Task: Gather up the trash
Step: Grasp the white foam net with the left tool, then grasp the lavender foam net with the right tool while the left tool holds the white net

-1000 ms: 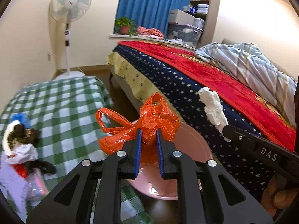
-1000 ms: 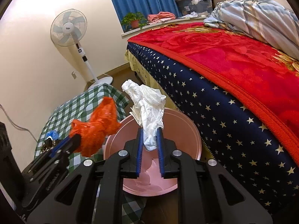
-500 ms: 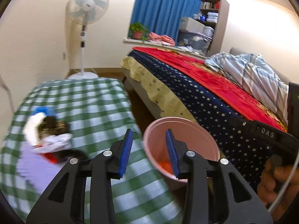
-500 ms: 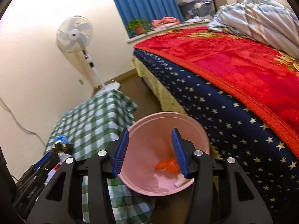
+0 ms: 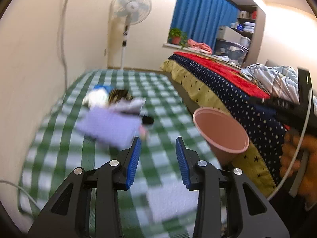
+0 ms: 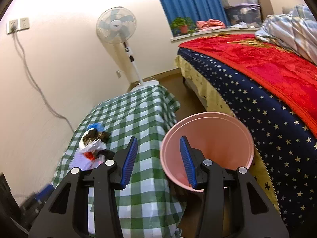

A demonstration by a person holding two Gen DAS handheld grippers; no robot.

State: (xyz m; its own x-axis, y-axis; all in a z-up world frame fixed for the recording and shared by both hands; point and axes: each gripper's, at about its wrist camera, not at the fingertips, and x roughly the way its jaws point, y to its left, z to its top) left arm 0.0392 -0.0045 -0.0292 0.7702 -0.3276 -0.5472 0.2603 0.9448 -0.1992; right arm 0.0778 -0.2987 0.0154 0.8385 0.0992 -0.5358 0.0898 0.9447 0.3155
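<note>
A pile of trash (image 5: 116, 97), with crumpled white paper, dark scraps and a lilac sheet (image 5: 109, 127), lies on the green-checked table (image 5: 164, 117). My left gripper (image 5: 158, 140) hovers open and empty over the cloth, just short of the pile. The pink bin (image 5: 221, 132) stands to its right, below the table edge. In the right wrist view, my right gripper (image 6: 158, 140) hangs over the bin's (image 6: 218, 138) left rim. Its jaws are closing with nothing between them. The trash pile (image 6: 93, 140) is off to its left. A bit of orange shows deep in the bin.
A bed (image 6: 257, 99) with a starred navy cover and red blanket runs along the right, close to the bin. A standing fan (image 6: 116, 25) is behind the table. A cable hangs down the left wall. A person's hand (image 5: 295, 154) shows at the right edge.
Both grippers opened and dropped the orange bag and the white tissue into the bin. The left gripper then swung left over the table toward the pile. The right gripper shifted slightly left.
</note>
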